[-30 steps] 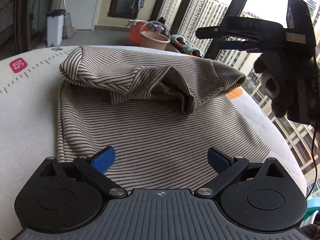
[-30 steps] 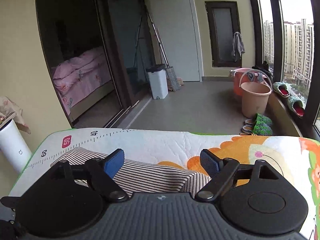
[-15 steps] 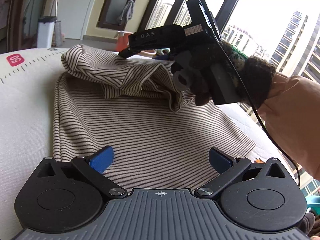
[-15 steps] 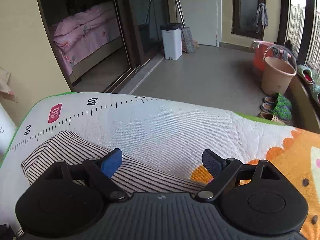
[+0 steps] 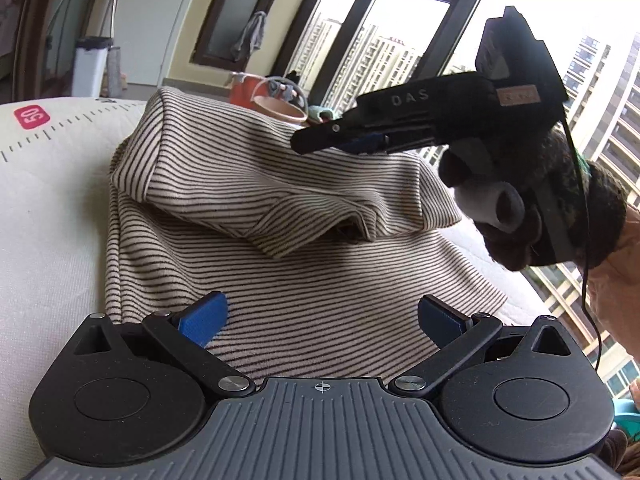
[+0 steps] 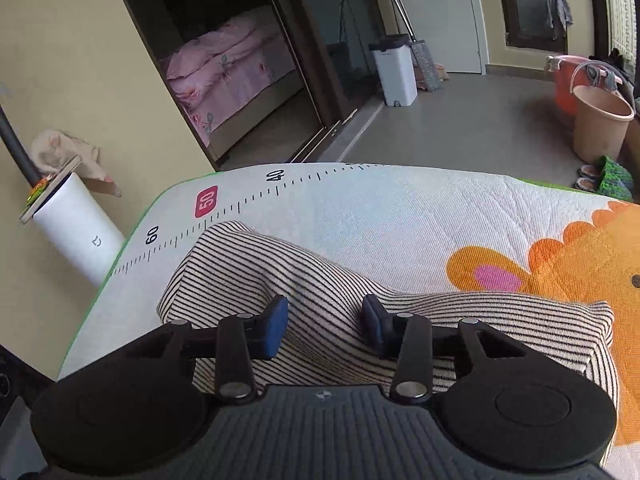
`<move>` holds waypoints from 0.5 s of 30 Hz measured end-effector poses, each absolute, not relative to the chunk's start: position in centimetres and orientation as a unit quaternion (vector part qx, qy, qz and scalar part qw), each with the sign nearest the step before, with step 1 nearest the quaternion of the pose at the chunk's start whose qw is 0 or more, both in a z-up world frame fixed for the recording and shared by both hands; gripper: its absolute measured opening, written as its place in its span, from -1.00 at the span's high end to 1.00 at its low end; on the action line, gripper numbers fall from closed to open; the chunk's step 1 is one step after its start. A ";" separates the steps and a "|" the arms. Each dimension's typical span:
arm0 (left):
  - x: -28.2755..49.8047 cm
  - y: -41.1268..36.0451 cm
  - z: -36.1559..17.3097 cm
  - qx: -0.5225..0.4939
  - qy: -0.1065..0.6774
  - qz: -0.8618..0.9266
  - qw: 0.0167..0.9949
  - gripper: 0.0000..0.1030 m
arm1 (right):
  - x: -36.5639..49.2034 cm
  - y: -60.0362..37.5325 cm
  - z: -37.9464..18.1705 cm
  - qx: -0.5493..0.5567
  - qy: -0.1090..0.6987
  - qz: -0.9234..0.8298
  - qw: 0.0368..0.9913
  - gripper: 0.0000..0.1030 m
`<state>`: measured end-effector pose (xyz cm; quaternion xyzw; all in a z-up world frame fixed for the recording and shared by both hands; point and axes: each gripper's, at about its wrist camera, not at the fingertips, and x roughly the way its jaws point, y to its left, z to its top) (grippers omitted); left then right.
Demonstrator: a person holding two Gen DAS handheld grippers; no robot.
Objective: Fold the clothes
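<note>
Left wrist view: a striped shirt (image 5: 304,280) lies half-folded near the ruler-printed edge of the play mat (image 5: 48,216). The left gripper (image 5: 320,316) hovers with jaws spread, while the right gripper (image 6: 324,322) (jaws narrowed, nothing visibly pinched) poises over the raised fold, apparently to grasp it.

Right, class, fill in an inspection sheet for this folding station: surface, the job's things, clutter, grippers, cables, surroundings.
Surface: quilted play mat with a printed ruler and an orange cartoon.
Job's things: striped garment lying on the mat, its far part folded over into a raised bundle.
Clutter: nothing seen on the mat.
Grippers: left gripper open, fingers wide over the near hem, holding nothing; right gripper over the bundle, fingers partly closed with a gap, not clamping cloth.
Cables: thin black cable hanging from the right gripper.
Surroundings: bucket, white bin, slippers, bedroom doorway, high-rise windows.
</note>
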<state>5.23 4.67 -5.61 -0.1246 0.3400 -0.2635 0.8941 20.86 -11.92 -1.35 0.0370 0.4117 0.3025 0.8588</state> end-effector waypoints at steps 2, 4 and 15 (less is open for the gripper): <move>5.3 4.7 -5.5 -0.127 0.340 -0.264 0.894 -1.00 | 19.1 -12.4 -1.2 0.033 0.408 0.310 0.858 0.19; 5.3 4.7 -5.5 -0.126 0.339 -0.264 0.894 -1.00 | 17.9 -12.8 -1.1 0.034 0.404 0.316 0.858 0.19; 5.8 6.7 -0.4 -0.174 0.303 -0.304 0.886 -1.00 | 15.1 -13.4 -4.2 0.027 0.409 0.318 0.855 0.17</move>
